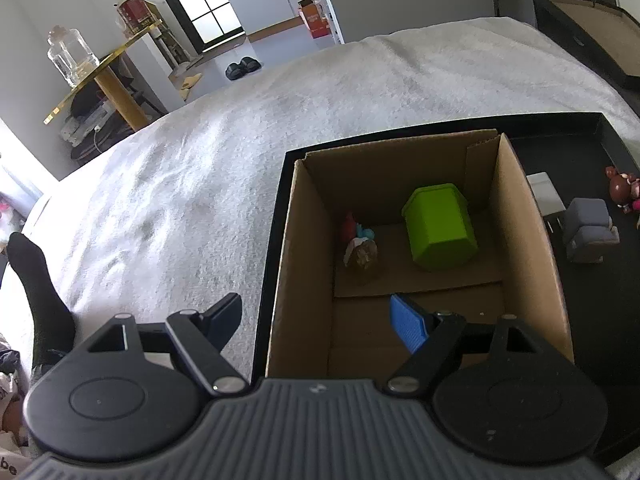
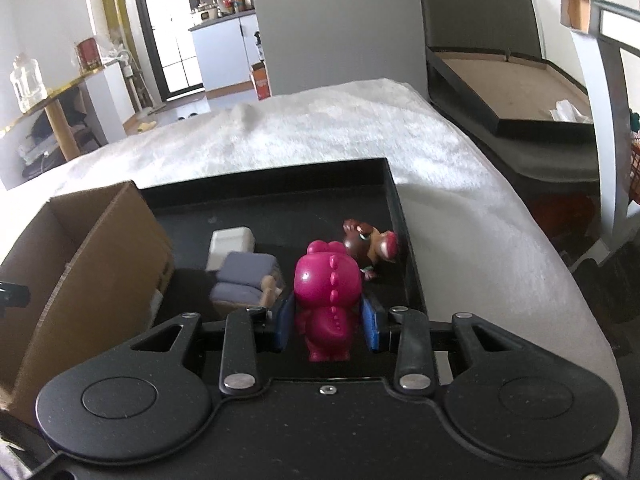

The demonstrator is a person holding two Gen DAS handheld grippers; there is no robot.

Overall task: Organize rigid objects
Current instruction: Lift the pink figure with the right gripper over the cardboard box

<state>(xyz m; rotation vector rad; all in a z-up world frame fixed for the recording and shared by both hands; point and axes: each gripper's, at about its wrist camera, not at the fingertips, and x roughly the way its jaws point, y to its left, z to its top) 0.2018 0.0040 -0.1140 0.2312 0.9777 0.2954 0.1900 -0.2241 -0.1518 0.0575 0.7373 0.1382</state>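
Note:
My left gripper point(image 1: 320, 320) is open and empty over the near-left wall of a cardboard box point(image 1: 308, 248). Inside the box lie a lime green block point(image 1: 440, 228) and a small red, blue and brown figure point(image 1: 360, 248). My right gripper point(image 2: 328, 320) is shut on a magenta dinosaur figure point(image 2: 326, 296) and holds it above the black tray point(image 2: 280, 200). On the tray stand a grey toy sofa point(image 2: 244, 280), a white block point(image 2: 232, 246) and a brown figure point(image 2: 370, 246). The sofa point(image 1: 588, 232) and brown figure point(image 1: 622, 188) also show in the left wrist view.
The tray point(image 1: 600, 120) and box point(image 2: 100, 260) rest on a white fluffy blanket point(image 1: 200, 160). A gold side table with a glass jar point(image 1: 72, 56) stands at the far left. A dark bed frame point(image 2: 500, 92) lies to the right. A black-socked foot point(image 1: 36, 288) is at the left.

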